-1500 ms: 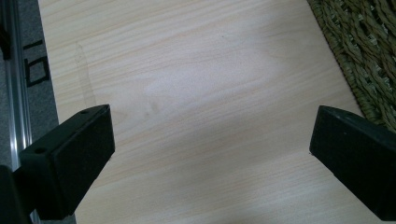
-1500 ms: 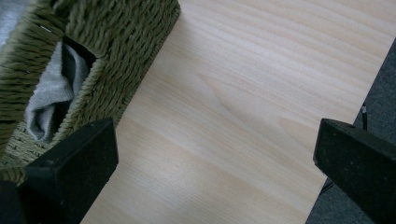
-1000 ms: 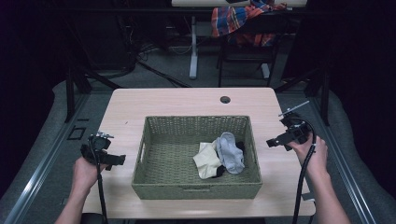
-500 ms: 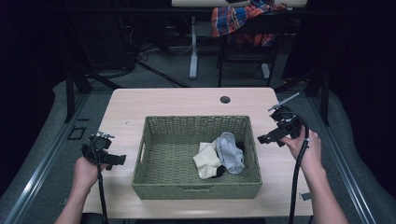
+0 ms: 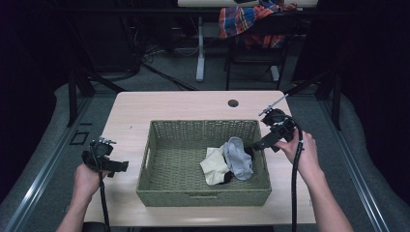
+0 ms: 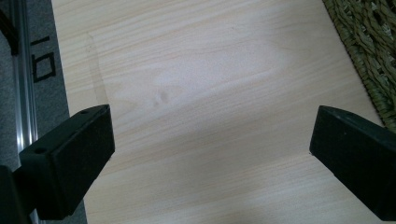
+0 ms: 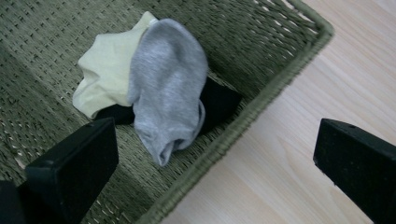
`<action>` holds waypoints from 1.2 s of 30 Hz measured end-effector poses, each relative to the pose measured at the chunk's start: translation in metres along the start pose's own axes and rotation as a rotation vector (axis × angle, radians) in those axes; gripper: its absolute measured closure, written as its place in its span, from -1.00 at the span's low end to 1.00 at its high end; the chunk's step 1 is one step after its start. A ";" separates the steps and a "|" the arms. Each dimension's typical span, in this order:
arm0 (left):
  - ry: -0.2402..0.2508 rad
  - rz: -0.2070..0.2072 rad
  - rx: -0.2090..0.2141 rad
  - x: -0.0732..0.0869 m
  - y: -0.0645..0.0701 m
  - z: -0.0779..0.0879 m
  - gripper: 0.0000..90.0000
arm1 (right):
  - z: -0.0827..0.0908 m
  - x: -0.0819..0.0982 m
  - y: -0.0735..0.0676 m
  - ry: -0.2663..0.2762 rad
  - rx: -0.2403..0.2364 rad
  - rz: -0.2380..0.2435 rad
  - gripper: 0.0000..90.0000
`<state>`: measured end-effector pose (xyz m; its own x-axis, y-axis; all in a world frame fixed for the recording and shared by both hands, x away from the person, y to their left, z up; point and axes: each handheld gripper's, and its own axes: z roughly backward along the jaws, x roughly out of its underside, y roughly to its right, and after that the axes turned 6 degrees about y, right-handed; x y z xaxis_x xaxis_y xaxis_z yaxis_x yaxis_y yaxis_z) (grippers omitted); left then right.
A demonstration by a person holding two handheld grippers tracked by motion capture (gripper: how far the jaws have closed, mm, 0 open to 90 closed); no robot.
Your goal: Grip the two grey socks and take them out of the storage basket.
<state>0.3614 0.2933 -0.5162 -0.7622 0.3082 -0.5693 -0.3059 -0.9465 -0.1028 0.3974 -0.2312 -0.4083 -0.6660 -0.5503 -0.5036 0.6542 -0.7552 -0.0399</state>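
A green woven basket (image 5: 159, 188) stands in the middle of the wooden table (image 5: 183, 106). In its right half lie a grey sock (image 5: 239, 157), a pale yellow sock (image 5: 212, 164) and a black sock (image 5: 225, 178), bunched together. My right gripper (image 5: 257, 143) is open at the basket's right rim, jaws pointing in at the socks. Its own view looks down on the grey sock (image 7: 168, 88), the yellow sock (image 7: 105, 74), the black sock (image 7: 217, 100) and the rim (image 7: 261, 98), with the right gripper (image 7: 215, 158) wide and empty. My left gripper (image 5: 118, 166) is open over bare table left of the basket.
The left gripper (image 6: 210, 144) has the basket's wall (image 6: 369, 42) to its right and a metal rail (image 6: 23, 93) off the table's left edge. A round cable hole (image 5: 233, 103) sits near the table's far edge. Beyond the table stands a chair with a plaid cloth (image 5: 251, 19).
My right gripper has moved left and slightly nearer, from the table's right side to the basket's right rim. The left gripper and the socks have stayed put.
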 end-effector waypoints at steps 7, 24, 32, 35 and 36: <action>0.000 0.004 0.000 0.001 -0.001 0.001 -1.00 | -0.018 -0.019 -0.020 -0.035 -0.043 0.034 -1.00; -0.001 -0.009 0.014 -0.005 0.001 -0.003 -1.00 | -0.070 -0.038 -0.034 -0.175 -0.084 0.024 -0.71; 0.005 -0.013 0.018 -0.006 0.002 -0.002 -1.00 | -0.089 -0.032 -0.042 -0.232 -0.031 0.041 -0.26; 0.004 -0.013 0.017 -0.005 0.001 -0.002 -1.00 | -0.096 -0.031 -0.043 -0.245 -0.011 0.038 -0.14; 0.004 -0.013 0.017 -0.005 0.001 -0.002 -1.00 | -0.096 -0.031 -0.043 -0.245 -0.011 0.038 -0.14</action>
<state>0.3661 0.2902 -0.5151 -0.7558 0.3203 -0.5711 -0.3258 -0.9405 -0.0963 0.4242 -0.1472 -0.4743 -0.7070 -0.6491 -0.2807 0.6834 -0.7292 -0.0349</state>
